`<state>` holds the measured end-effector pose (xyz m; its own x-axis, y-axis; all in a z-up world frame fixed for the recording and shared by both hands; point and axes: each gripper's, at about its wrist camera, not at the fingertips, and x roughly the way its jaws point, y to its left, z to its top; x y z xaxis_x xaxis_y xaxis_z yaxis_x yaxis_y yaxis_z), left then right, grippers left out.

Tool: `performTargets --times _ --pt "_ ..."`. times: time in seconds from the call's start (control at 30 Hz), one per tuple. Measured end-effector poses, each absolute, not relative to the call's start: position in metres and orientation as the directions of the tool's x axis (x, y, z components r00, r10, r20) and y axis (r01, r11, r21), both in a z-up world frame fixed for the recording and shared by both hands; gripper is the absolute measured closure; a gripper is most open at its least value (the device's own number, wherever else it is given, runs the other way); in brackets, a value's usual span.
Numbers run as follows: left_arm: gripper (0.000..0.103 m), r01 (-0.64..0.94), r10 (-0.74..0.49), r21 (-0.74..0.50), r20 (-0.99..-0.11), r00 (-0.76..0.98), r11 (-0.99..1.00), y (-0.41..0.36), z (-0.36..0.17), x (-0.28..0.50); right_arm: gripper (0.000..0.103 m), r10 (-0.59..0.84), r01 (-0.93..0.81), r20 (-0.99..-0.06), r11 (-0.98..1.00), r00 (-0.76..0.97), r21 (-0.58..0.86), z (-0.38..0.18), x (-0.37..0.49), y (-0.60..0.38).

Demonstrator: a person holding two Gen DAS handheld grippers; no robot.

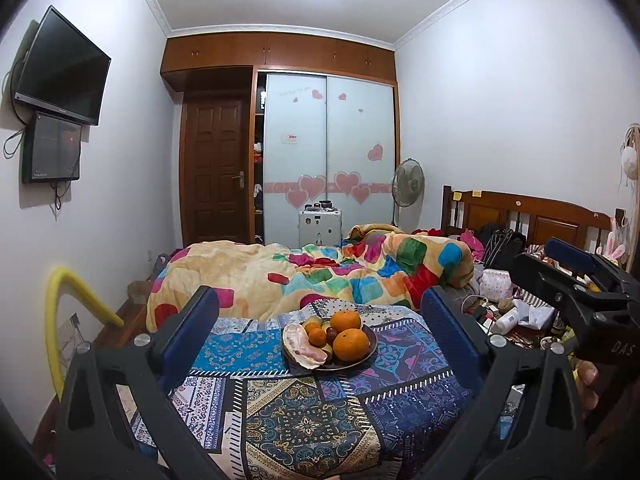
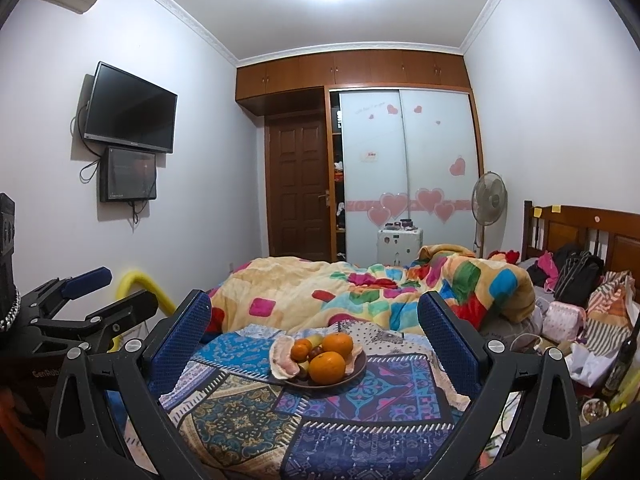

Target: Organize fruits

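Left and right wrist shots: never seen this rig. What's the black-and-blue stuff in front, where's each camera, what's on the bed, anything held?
There is no robot: a person carries two handheld grippers, each with a fisheye camera looking along its blue-padded fingers. One view frames the left gripper, the other the right gripper. Both are open and hold nothing. Ahead, on a patterned cloth, a dark plate carries oranges, smaller fruits and a large shell. A colourful quilt lies behind.
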<state>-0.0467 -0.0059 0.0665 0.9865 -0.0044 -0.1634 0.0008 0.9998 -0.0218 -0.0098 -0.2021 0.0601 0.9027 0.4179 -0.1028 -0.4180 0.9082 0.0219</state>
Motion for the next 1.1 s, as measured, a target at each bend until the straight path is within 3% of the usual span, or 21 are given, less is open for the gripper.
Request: performTargets --times 1.1 --pt "0.001 0.037 -0.042 -0.029 -0.184 0.982 0.999 -0.0125 0.0603 -0.0434 0.0 0.419 -0.419 -0.115 0.908 0.901 0.026 0.0568 -0.0065 -0.2042"
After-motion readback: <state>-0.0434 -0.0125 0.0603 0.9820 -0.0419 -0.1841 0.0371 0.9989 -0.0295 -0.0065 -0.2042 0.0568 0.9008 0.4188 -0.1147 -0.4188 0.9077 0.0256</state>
